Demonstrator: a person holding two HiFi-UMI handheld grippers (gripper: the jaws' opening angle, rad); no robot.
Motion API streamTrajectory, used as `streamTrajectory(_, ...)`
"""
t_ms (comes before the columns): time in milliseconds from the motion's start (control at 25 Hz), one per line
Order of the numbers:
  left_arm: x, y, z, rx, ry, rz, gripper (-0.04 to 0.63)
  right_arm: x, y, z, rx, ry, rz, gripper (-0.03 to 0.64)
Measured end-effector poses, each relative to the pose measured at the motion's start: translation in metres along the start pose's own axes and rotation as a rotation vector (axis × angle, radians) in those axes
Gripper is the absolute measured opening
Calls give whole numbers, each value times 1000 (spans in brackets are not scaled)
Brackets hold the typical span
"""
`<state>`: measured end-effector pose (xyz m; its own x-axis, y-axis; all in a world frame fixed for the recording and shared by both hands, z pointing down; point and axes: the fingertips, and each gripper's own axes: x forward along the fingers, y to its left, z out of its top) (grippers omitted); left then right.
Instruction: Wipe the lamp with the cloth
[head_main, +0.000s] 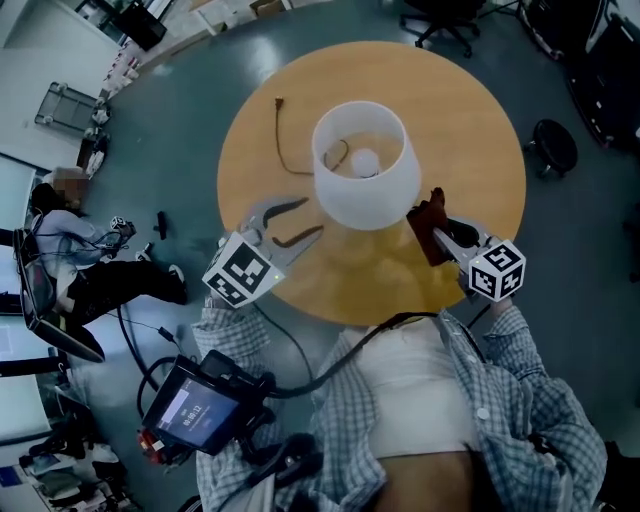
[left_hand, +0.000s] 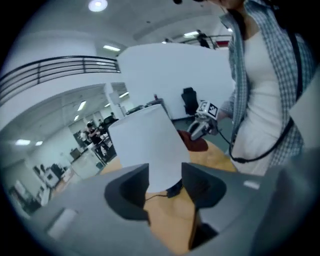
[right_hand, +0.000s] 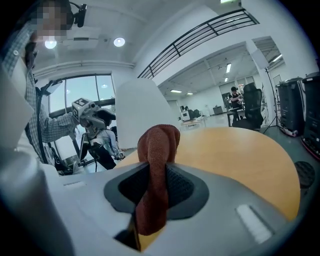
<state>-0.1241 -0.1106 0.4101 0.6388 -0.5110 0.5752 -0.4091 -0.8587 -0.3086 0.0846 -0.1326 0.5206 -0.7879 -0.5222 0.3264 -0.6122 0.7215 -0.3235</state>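
Right tool (head_main: 443, 236) aslant, cloth (head_main: 428, 220) beside lamp (head_main: 372, 206)

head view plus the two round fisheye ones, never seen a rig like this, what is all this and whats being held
There is no robot here. A person holds a pair of hand tongs in each hand. The head view comes from a camera on their head, looking down. Each round picture comes from a camera riding on one pair of tongs, looking along its jaws. The patterned cubes are part of the tongs. On the round wooden table stands a white lamp, with its cord trailing behind. The right tongs are shut on a dark red cloth beside the lamp. The left tongs are open and empty, close to the lamp's other side.
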Motion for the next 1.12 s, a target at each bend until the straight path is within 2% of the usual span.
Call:
streamTrajectory(80, -4, 2, 19, 131, 66, -43, 208, 3, 2, 3, -5, -2, 9, 92)
streamTrajectory(160, -9, 8, 40, 226, 92, -52, 235, 5, 3, 4, -8, -5, 14, 92)
streamTrajectory(360, -3, 18, 76, 401, 145, -81, 249, 2, 0, 4, 3, -8, 10, 92)
streamTrajectory(560, 16, 22, 68, 550, 294, -156, 249, 1, 1, 7, 13, -16, 3, 92)
streamTrajectory(800, 30, 23, 69, 602, 361, -223, 219, -7, -4, 6, 38, -21, -10, 92)
streamTrajectory(1040, 38, 13, 73, 593, 311, -277, 201, -10, -6, 4, 55, -16, -23, 92)
streamTrajectory(1120, 38, 11, 72, 602, 310, -293, 159, -11, -9, 3, 57, -15, -27, 92)
